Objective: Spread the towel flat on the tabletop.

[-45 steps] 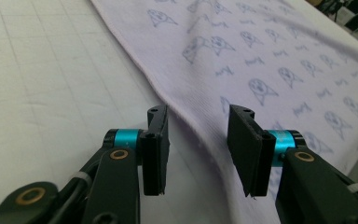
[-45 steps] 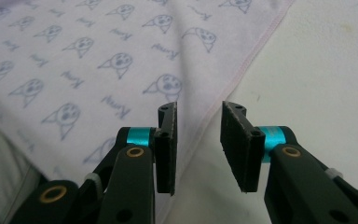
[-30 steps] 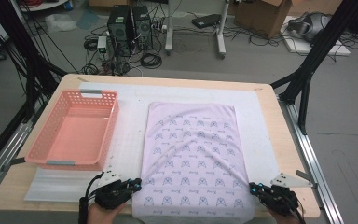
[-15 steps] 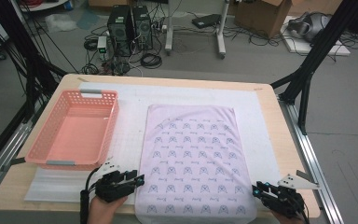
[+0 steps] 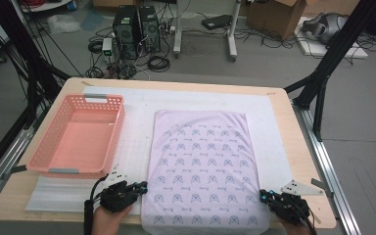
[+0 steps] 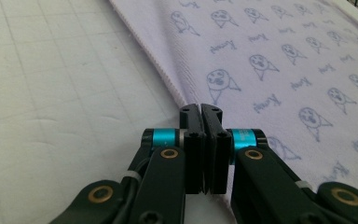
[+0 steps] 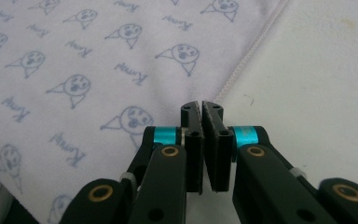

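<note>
Lilac printed cloth (image 5: pixel 203 171) lies flat; left gripper (image 6: pixel 200 108) and right gripper (image 7: pixel 202 105), jaws together, flank its near hems, stitching visible close-up.

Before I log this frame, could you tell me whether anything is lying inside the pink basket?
No, in the high view the pink basket shows only its bare bottom, while the patterned cloth lies flat on the mat beside it.

Even, bright overhead light, soft shadows only. High view is low-res, slightly soft. Gripper views sharp mid-frame; cloth (image 6: pixel 279 70) blurs toward far edge, near corners look out of focus, possibly lens distortion. No glare.
</note>
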